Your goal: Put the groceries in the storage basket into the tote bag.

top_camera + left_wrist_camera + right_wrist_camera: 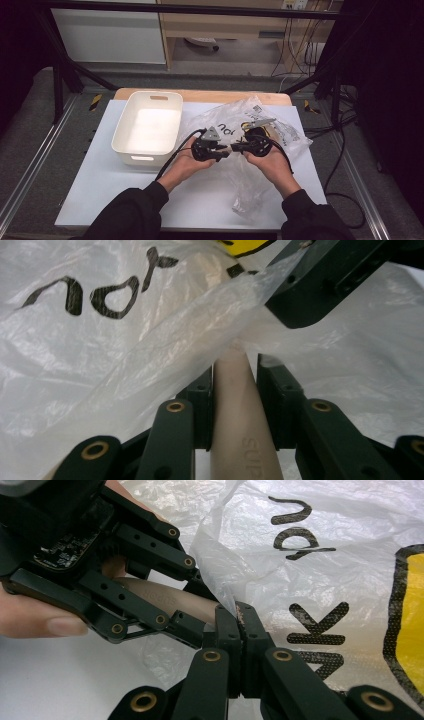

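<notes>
A crinkled clear plastic bag (252,117) with black lettering and a yellow mark lies on the white table top. My left gripper (226,153) is shut on a beige tapered stick (235,435) with raised letters, whose tip pokes under the bag's edge (200,325). My right gripper (235,147) faces it from the right, its jaws pressed together on the bag's thin edge (225,587). In the right gripper view the left gripper (192,625) sits at the left with the beige stick (165,599) between its jaws, and a thumb rests below it.
A white rectangular bin (140,93) stands on the left of the white mat (100,185), close to my left hand. Cables trail from both grippers. Black frame bars and floor cables ring the table.
</notes>
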`<state>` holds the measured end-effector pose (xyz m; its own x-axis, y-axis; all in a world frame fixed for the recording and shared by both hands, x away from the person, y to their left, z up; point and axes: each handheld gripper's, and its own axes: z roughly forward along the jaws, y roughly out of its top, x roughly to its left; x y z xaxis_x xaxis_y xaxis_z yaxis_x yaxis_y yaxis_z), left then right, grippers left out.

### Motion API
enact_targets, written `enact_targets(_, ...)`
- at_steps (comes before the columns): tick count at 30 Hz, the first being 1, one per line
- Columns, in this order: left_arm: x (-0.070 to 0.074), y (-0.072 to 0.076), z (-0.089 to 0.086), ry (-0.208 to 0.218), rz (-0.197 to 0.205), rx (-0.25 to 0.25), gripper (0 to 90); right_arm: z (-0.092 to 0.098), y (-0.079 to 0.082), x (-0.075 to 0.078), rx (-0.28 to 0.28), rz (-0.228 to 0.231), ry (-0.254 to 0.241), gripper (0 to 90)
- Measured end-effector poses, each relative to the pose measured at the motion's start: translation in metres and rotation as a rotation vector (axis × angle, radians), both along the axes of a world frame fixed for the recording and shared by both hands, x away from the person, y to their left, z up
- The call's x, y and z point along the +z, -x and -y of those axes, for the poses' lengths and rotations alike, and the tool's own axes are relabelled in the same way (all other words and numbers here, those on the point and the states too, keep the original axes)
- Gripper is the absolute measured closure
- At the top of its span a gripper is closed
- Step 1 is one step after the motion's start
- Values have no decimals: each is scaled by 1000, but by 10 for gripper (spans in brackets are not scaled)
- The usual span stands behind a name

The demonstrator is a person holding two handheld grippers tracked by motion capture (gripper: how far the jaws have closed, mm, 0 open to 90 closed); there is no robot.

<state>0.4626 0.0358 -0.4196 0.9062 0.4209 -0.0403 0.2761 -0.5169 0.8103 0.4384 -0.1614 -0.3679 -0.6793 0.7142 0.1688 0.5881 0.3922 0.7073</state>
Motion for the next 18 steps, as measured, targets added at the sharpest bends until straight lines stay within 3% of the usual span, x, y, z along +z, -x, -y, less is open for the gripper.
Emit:
enact_targets(11, -7, -11, 0, 24, -25, 21, 686, 1, -1, -7, -7, -16, 7, 900)
enact_targets(18, -8, -13, -1, 30, -23, 2, 686, 1, 0, -7, -2, -15, 4, 900)
